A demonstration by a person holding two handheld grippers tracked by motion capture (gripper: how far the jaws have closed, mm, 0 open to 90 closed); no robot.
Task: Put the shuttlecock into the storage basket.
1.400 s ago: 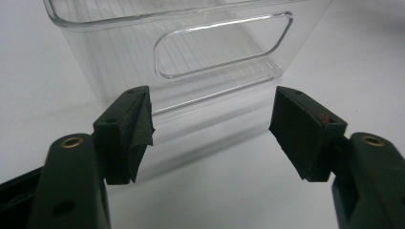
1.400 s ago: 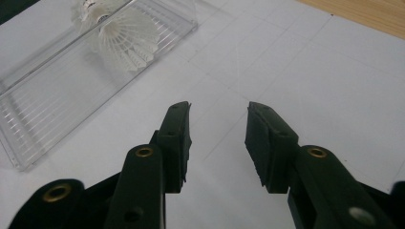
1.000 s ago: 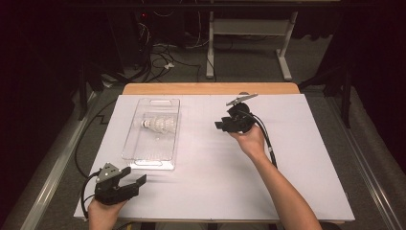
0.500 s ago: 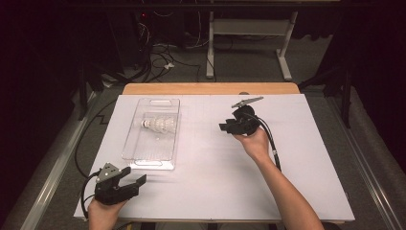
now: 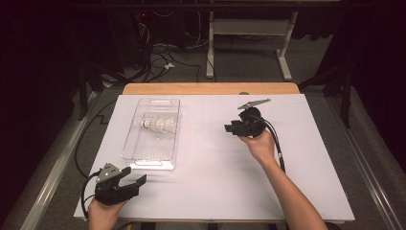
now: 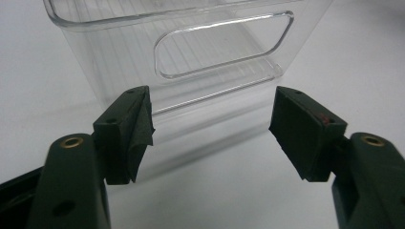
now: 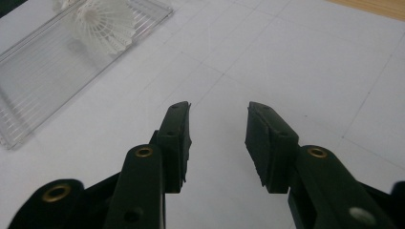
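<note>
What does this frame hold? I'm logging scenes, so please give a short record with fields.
surface: white table
container: clear bin, lying left of centre
contents: white shuttlecock on its side inside the bin
left gripper: open, nothing held, aimed at the bin's near end
right gripper: open, nothing held, above bare table to the bin's right

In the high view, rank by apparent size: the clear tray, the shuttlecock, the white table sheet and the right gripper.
1. White table sheet, by far the largest.
2. Clear tray.
3. Right gripper.
4. Shuttlecock, lying inside the tray.
The last two look close; the gripper sits nearer the camera, so that order is unsure.
</note>
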